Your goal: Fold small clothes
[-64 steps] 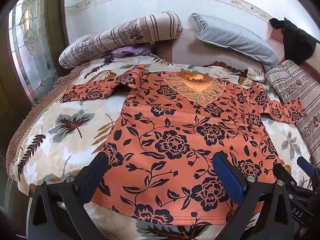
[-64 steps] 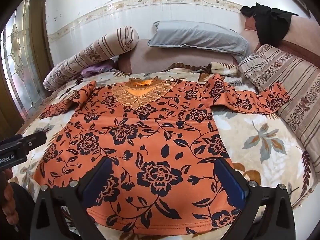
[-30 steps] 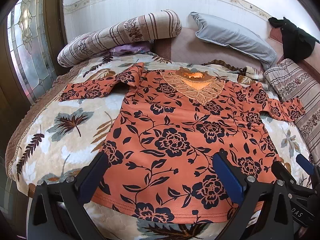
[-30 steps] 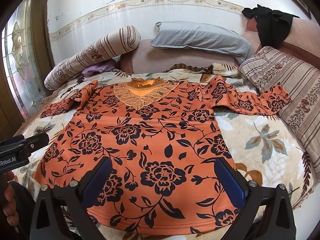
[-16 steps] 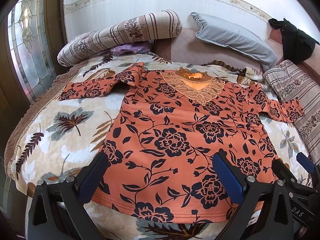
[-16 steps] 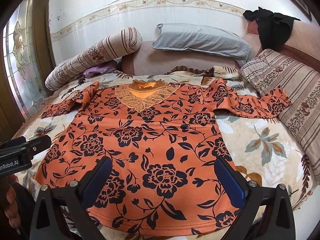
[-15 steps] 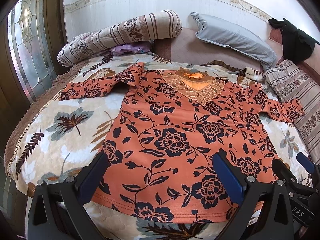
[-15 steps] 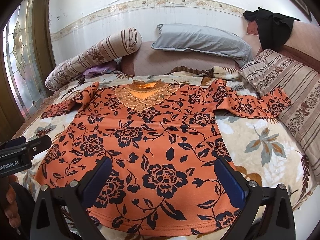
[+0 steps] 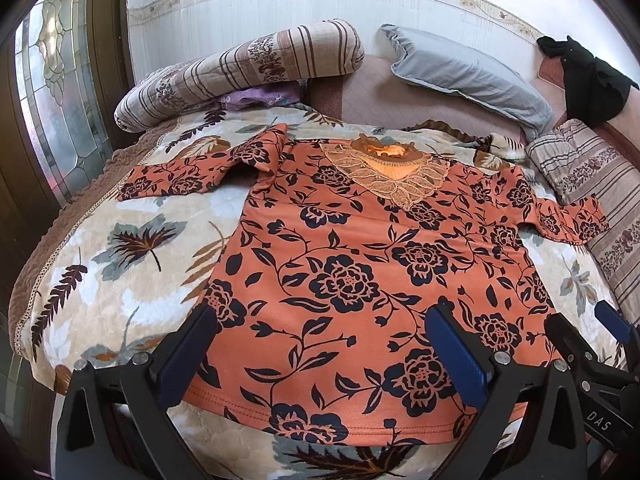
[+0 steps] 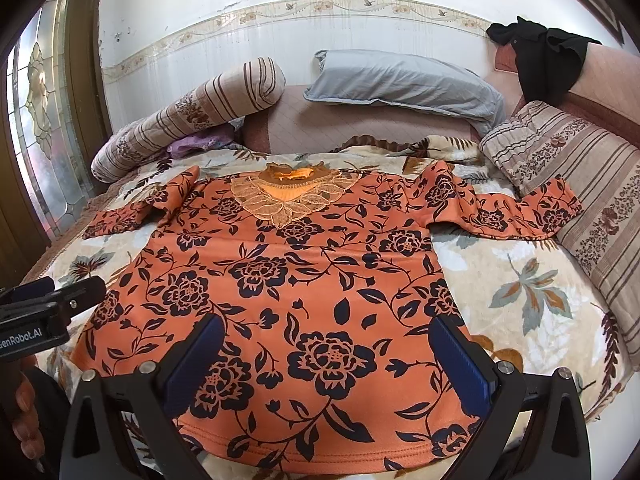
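An orange top with black flowers and a lace neckline (image 9: 360,264) (image 10: 296,280) lies flat, face up, on the bed, both sleeves spread out to the sides. Its hem faces me. My left gripper (image 9: 320,344) hovers open above the hem, nothing between its blue pads. My right gripper (image 10: 324,352) is open too, over the hem's right half, holding nothing. The right gripper's tip (image 9: 612,324) shows at the lower right of the left wrist view; the left gripper's body (image 10: 48,308) shows at the left of the right wrist view.
The bed carries a leaf-print blanket (image 9: 120,264). A striped bolster (image 9: 240,68) and grey pillow (image 9: 468,72) lie at the head, a striped cushion (image 10: 580,184) along the right. Black clothing (image 10: 544,56) hangs over the headboard. A stained-glass door (image 9: 52,96) stands left. A hand (image 10: 24,412) holds the left gripper.
Both grippers have drawn back and risen slightly, so the top sits a little lower and farther in the views. The top itself has not moved.
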Tool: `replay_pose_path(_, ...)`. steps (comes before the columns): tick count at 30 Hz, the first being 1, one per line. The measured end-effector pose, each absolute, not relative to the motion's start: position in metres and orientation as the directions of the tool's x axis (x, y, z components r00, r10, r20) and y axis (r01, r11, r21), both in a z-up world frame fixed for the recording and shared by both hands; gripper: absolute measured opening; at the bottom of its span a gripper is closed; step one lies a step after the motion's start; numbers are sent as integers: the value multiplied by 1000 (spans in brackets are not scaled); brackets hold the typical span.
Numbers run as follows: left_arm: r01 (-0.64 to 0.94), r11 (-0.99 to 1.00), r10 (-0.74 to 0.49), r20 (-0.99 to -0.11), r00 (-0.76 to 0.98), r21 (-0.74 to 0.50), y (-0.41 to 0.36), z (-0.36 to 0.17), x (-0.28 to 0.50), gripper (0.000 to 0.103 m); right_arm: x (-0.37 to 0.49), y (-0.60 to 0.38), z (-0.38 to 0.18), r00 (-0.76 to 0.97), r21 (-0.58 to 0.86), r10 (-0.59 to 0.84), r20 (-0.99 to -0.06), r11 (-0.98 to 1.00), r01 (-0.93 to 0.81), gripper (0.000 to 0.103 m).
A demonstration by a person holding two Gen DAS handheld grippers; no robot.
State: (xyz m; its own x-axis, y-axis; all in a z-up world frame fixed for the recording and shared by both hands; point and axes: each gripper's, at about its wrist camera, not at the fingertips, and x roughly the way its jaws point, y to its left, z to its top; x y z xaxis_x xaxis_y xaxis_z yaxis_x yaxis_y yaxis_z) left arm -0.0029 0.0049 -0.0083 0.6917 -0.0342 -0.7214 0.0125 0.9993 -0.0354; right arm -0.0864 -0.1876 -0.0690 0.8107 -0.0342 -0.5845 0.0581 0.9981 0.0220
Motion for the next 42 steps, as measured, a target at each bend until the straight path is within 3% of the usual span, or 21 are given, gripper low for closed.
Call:
replay_pose_path(26,-4,998,-41,-735,676,-60,21,-16,10,103,-77,-202,-64,812,65,5,-583,997,40,103)
replay_pose_path(32,-168,985,91,-752,653,-26,88,-35,54,103,-52,-318,-54,810,382,106,-577,911,153,103)
replay_pose_path(37,-328,944,242,-763,599,42,154,-60,102,103,-19,-467,-73,814,574,45,-579,732,368,103)
replay_pose_path(42,-485,873,344,-755,558,39,205,-73,132,103,25,-574,-95,765,583,-69,-640,605,543,97)
